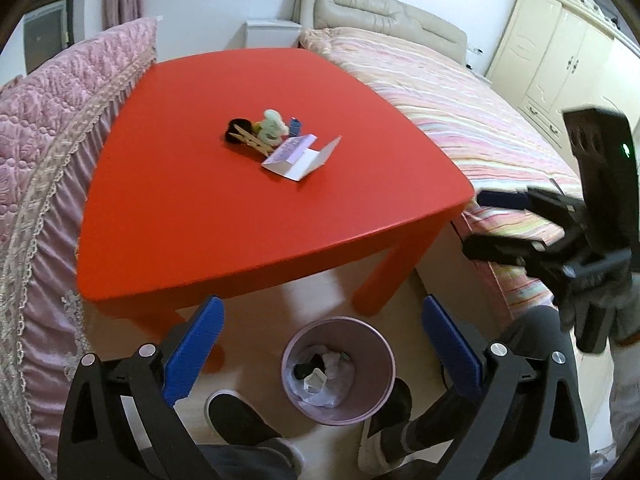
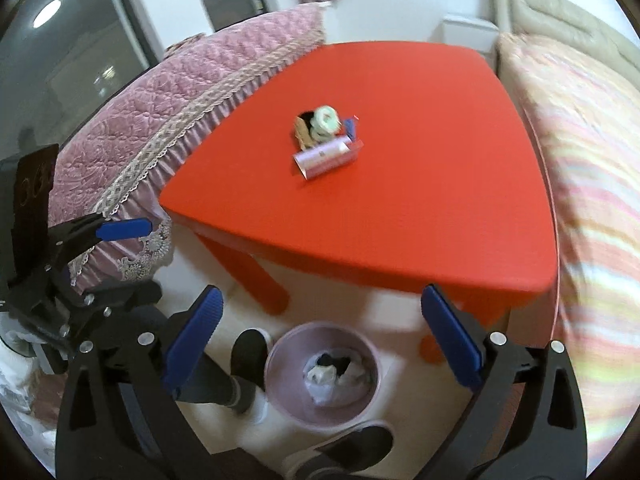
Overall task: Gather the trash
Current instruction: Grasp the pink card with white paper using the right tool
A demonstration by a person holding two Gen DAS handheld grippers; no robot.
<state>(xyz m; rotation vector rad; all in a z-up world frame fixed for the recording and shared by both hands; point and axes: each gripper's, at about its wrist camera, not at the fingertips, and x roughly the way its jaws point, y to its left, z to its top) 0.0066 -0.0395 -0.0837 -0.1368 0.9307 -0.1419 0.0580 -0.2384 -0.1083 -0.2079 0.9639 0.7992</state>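
Both tongs held above the floor, short of the red counter (image 1: 248,208), near its front edge. Left tongs (image 1: 320,344) spread wide, blue pads far apart, nothing between them; seen again from the right wrist view at far left (image 2: 120,256). Right tongs (image 2: 320,340) likewise gaping and empty; seen from the left wrist view at far right (image 1: 496,220). Directly below both, on the floor just in front of the counter: pink bin (image 1: 338,372), already holding crumpled white and dark scraps. Near the counter's middle, a small cluster of trash: folded white-and-purple paper box (image 1: 300,156), wooden clothespin (image 1: 252,138) touching a dark round item (image 1: 236,128), pale green-white piece (image 1: 272,126), small blue piece (image 1: 295,125) just behind the box. Striped bed (image 1: 460,120) right of the counter, pink quilted cover (image 1: 60,128) left of it. Dark shoes either side of the bin.
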